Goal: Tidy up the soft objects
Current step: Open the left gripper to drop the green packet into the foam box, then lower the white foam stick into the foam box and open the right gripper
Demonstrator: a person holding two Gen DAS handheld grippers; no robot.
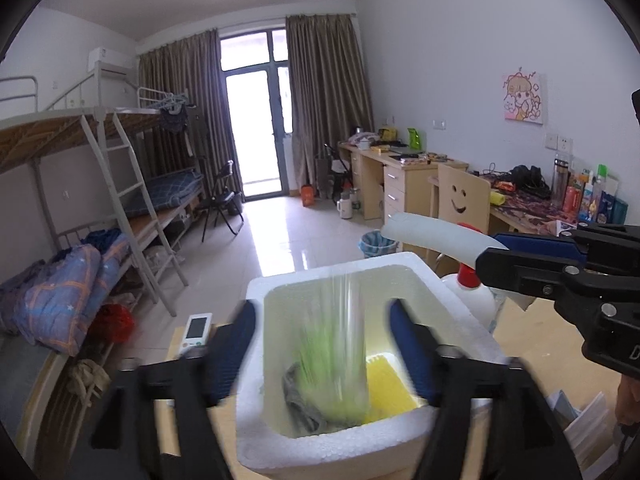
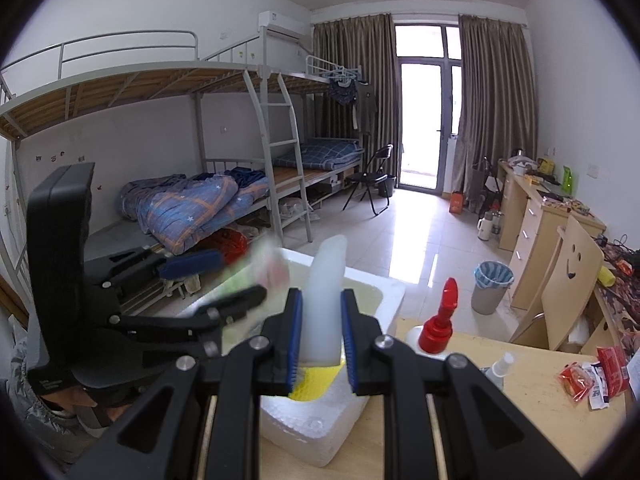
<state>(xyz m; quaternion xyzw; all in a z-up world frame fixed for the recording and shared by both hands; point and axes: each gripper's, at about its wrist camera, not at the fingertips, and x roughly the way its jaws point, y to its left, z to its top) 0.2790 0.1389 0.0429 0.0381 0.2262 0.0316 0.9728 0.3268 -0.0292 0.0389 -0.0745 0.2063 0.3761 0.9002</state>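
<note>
A white foam box [image 1: 320, 268] [image 2: 384, 284] stands on the wooden table. My left gripper [image 1: 322, 306] [image 2: 224, 280] hangs open over it. Between its blue pads, touching neither, a green and white soft thing [image 1: 332, 360] [image 2: 256, 276] is streaked by motion blur inside the box. A yellow sponge [image 1: 390, 388] [image 2: 316, 380] and a grey cloth [image 1: 300, 400] lie on the box's floor. My right gripper [image 2: 320, 294] [image 1: 488, 252] is shut on a white foam strip [image 2: 328, 264] [image 1: 432, 236], held just above the box's right side.
A white bottle with a red cap [image 1: 468, 280] [image 2: 438, 328] stands right of the box, a small spray bottle [image 2: 500, 364] beside it. Red snack packets [image 2: 592, 372] and papers [image 1: 580, 420] lie further right. A white handheld device [image 1: 196, 332] lies left of the box.
</note>
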